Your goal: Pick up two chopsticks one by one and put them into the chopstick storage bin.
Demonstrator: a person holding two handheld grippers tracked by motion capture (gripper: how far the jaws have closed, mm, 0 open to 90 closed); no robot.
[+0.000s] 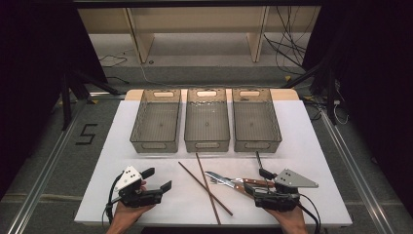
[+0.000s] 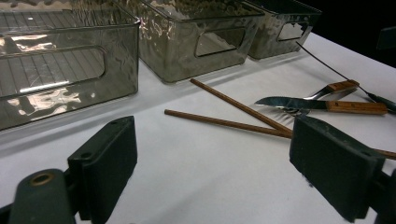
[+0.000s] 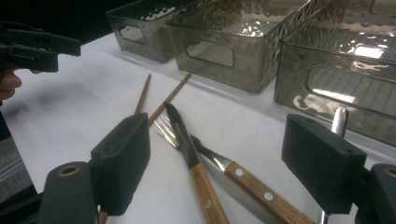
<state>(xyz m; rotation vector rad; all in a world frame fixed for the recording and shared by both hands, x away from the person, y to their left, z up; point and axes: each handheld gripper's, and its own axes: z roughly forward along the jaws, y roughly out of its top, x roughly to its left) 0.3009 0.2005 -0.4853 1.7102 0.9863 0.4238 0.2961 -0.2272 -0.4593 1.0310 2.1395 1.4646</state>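
Two brown chopsticks (image 1: 207, 187) lie crossed on the white table (image 1: 97, 195), in front of three smoky clear bins. A knife (image 1: 221, 179) and a fork (image 1: 255, 182), both with wooden handles, lie just right of them. My right gripper (image 1: 255, 181) is open, its jaws on either side of the knife handle (image 3: 205, 186) and fork handle (image 3: 261, 191) without touching them. My left gripper (image 1: 157, 179) stands open and empty left of the chopsticks (image 2: 233, 105), low over bare table. In the left gripper view the knife (image 2: 299, 103) lies beyond the right jaw.
The left bin (image 1: 156, 122), middle bin (image 1: 207, 122) and right bin (image 1: 255, 122) stand side by side at the back, with nothing seen inside. A thin metal utensil (image 1: 258, 158) lies by the right gripper's far jaw. Bare table stretches along the left front.
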